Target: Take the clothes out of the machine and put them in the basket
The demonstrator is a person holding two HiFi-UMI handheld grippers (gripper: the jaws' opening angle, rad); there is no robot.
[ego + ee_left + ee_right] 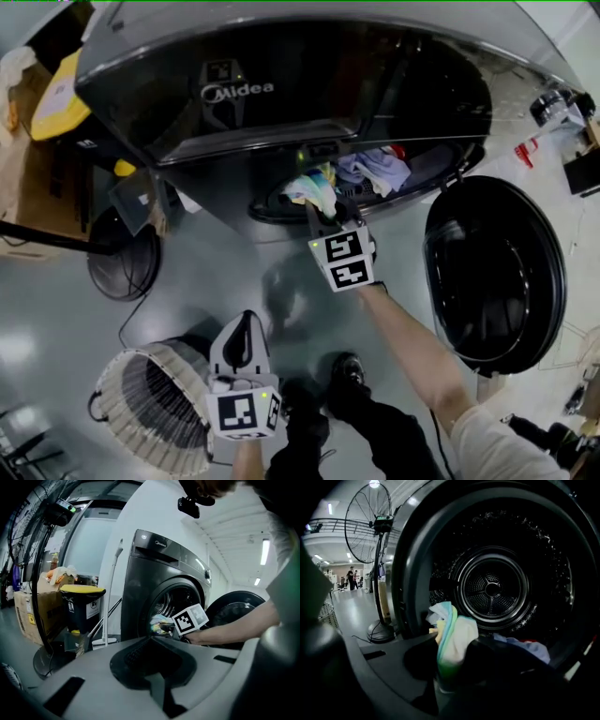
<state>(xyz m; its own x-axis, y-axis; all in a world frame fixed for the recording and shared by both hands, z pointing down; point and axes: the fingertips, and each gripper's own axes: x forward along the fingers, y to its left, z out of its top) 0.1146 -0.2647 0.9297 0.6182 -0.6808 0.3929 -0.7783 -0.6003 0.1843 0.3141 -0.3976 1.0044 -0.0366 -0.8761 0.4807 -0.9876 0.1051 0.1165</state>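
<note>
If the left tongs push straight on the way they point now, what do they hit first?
Probably the washing machine's front, at the left rim of its drum opening, just left of the right tongs and their multicoloured cloth. Depth is unclear; nothing shows in between.

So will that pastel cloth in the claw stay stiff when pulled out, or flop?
Probably floppy: the pastel cloth bunches in soft folds where the right claw pinches it. Likely light, since thin layers show at its edge. It may drag on neighbouring clothes.
</note>
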